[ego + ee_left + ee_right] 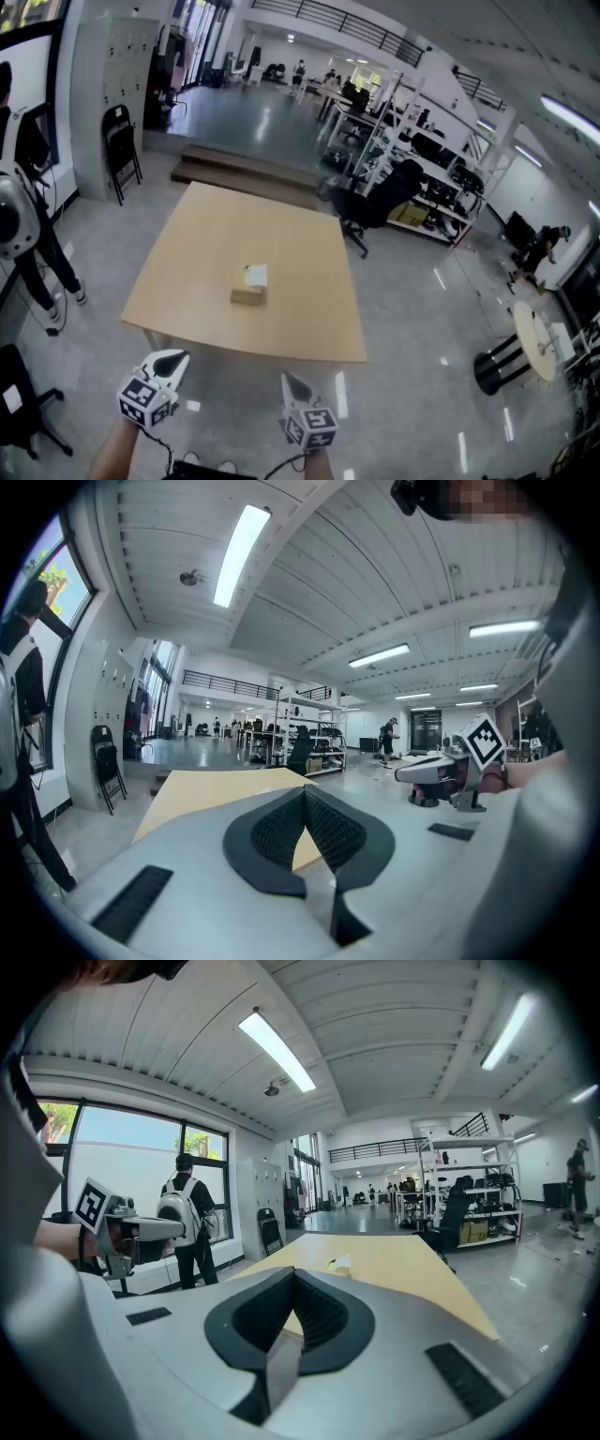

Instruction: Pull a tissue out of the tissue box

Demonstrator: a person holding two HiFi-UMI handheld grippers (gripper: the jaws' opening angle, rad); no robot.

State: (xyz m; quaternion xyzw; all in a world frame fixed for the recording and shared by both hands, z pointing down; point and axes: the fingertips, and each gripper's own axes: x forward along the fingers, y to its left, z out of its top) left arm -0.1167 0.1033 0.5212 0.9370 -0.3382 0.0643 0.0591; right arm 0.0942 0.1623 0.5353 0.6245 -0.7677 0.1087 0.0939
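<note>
- The tissue box sat near the middle of the pale wooden table, with a white tissue sticking up from its top.
- Both grippers were off the near edge of the table, well apart from the box and pointing roughly toward it.
- The left gripper was at the near left, its jaws pressed together at the tips with nothing between them.
- The right gripper was at the near right, its jaws likewise pressed together and empty.
- A black office chair stood by the table's far right corner.
- Low steps ran just beyond the far edge.
- A black folding chair stood at the far left beside grey lockers.
- A person with a backpack stood at the left by the window.
- A small round table stood well off to the right.
</note>
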